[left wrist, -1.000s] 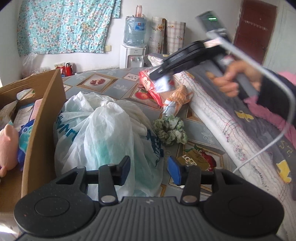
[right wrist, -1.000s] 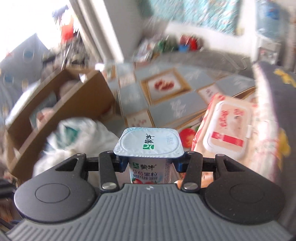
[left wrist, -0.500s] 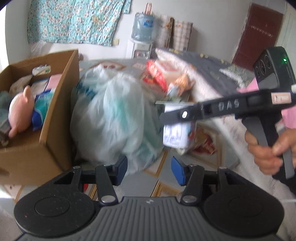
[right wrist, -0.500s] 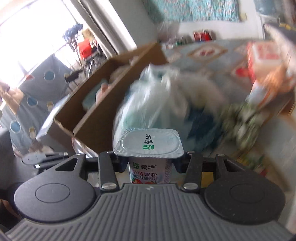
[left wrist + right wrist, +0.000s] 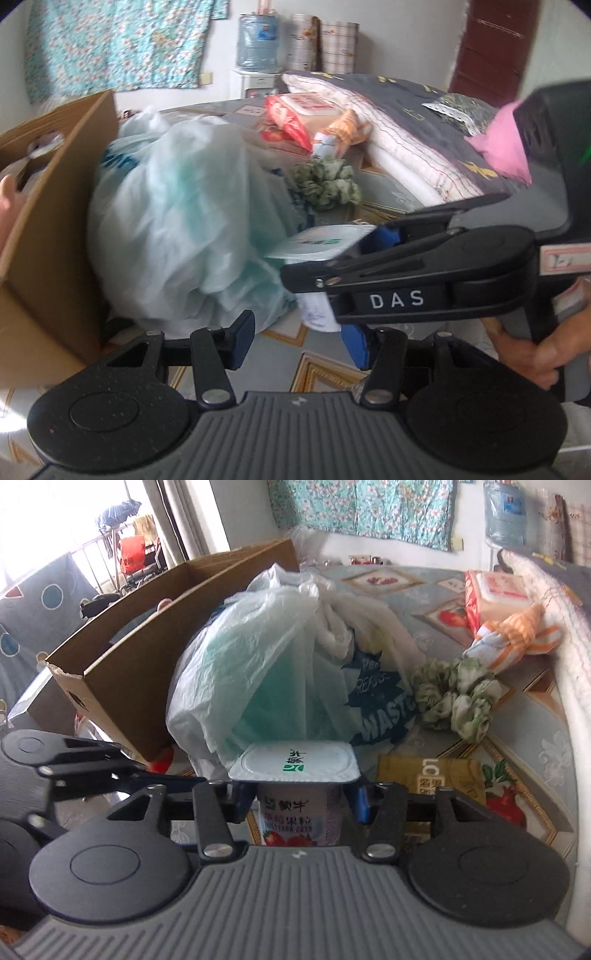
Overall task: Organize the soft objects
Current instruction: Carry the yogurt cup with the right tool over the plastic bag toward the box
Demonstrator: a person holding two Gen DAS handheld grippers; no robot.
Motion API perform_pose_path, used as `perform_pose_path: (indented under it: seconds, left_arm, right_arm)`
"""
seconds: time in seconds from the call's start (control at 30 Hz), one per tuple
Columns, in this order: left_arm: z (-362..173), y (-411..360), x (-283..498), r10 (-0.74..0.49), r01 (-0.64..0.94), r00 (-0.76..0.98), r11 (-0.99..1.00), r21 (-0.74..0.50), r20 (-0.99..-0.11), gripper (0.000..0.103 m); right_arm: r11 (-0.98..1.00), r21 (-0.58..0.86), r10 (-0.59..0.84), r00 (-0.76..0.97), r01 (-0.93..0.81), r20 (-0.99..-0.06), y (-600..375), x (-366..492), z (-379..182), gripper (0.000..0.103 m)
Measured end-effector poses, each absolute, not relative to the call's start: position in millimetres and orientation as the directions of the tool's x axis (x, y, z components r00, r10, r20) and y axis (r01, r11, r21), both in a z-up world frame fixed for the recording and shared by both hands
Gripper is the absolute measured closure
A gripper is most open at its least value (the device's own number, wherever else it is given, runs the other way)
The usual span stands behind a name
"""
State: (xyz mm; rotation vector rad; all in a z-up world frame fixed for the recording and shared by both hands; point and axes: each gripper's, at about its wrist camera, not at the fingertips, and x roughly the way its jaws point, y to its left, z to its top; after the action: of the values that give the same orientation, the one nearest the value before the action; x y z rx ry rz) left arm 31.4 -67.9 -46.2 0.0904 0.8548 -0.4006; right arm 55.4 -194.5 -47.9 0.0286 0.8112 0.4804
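A sealed yogurt cup (image 5: 295, 805) stands upright on the patterned mat between the blue pads of my right gripper (image 5: 301, 801). Its jaws are opening, and slim gaps show on both sides of the cup's body. In the left wrist view the right gripper (image 5: 332, 258) crosses from the right, with the cup's lid (image 5: 325, 242) under it. My left gripper (image 5: 299, 339) is open with nothing between its fingers, low over the mat just in front of the cup. A green scrunchie (image 5: 458, 698) lies to the right of a stuffed white plastic bag (image 5: 277, 664).
An open cardboard box (image 5: 55, 221) with soft items stands left of the bag. A red wipes pack (image 5: 495, 590) and a striped rolled cloth (image 5: 517, 635) lie at the back right against a folded quilt (image 5: 424, 122). A person's hand (image 5: 532, 350) grips the right handle.
The right gripper swung left from the wipes pack to the front of the plastic bag and lowered the cup to the mat. Its pads have spread slightly. The left gripper sank a little.
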Motion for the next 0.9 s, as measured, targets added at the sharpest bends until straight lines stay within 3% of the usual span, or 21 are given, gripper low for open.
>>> perform_pose_path:
  seconds: [0.5, 0.8, 0.9]
  left_arm:
    - [-51, -86, 53, -0.345, 0.393, 0.577, 0.912, -0.119, -0.740, 0.050]
    - [-54, -87, 64, -0.366, 0.367, 0.580, 0.915, -0.168, -0.728, 0.050]
    - [-55, -86, 63, -0.369, 0.375, 0.583, 0.913, -0.164, -0.723, 0.050]
  right_arm:
    - [0.769, 0.563, 0.631, 0.496, -0.302, -0.596, -244, 72, -43, 0.047]
    - [0.701, 0.688, 0.672, 0.501, -0.190, -0.545, -271, 84, -45, 0.047]
    - [0.724, 0.674, 0.632, 0.532, -0.147, -0.563, -279, 90, -43, 0.053]
